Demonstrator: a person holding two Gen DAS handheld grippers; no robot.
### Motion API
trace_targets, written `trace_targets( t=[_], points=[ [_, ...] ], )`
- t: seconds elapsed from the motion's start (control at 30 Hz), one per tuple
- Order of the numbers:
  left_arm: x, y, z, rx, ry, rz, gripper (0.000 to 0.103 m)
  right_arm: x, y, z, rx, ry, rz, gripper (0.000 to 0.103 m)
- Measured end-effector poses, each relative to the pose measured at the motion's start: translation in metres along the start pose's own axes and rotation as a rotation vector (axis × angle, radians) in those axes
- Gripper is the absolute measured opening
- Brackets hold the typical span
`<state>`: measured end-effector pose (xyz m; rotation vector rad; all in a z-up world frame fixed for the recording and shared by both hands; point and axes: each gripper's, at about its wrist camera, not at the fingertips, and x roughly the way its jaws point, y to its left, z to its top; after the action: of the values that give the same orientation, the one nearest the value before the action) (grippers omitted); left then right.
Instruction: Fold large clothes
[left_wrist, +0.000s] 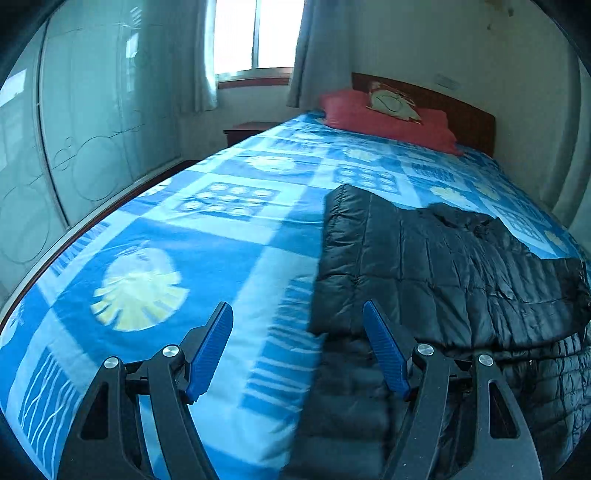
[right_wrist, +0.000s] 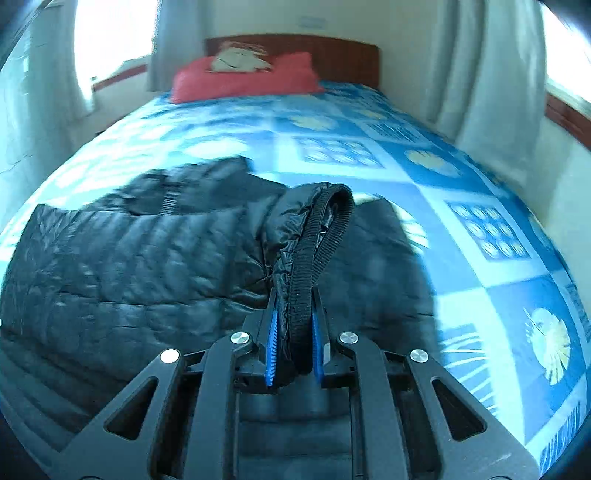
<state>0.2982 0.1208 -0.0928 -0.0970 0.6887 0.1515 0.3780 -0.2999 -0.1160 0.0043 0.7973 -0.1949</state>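
Black puffer jacket (left_wrist: 443, 266) lies flat mid-bed on the blue bedspread (left_wrist: 221, 236), sleeve toward 12 o'clock. Right gripper (right_wrist: 294, 343) pinches the ribbed cuff (right_wrist: 325, 229), probably to fold it inward. Left gripper (left_wrist: 297, 345), fingers spread, grips nothing at the jacket's 9 o'clock edge.

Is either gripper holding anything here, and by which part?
The right gripper is shut on the black puffer jacket, pinching its ribbed cuff. The left gripper is open, holding nothing.

Cool bluish daylight from blown-out windows (left_wrist: 258, 33), motion blur, strong fisheye bending, dark vignetted corners.
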Motion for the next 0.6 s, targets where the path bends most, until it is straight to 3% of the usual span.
trace_targets(
  t=[0.13,0.3,0.37,0.43,0.6],
  points=[
    [0.02,-0.021,0.001,0.035,0.03,-0.005,0.072,0.032,-0.023,-0.014,0.023,0.075,-0.039,0.015],
    [0.045,-0.031,-0.002,0.057,0.08,0.018,0.072,0.04,-0.017,-0.02,-0.021,0.067,-0.057,0.017],
    [0.047,-0.032,-0.002,0.069,0.09,0.028,0.072,0.033,-0.014,-0.018,-0.019,0.069,-0.04,0.023],
    [0.042,-0.033,0.004,0.073,0.078,0.015,0.072,0.016,-0.017,-0.015,0.001,0.043,-0.016,0.043],
    [0.034,-0.037,0.034,0.072,0.007,-0.016,0.072,-0.023,-0.004,0.012,0.02,-0.081,0.053,0.045]
  ],
)
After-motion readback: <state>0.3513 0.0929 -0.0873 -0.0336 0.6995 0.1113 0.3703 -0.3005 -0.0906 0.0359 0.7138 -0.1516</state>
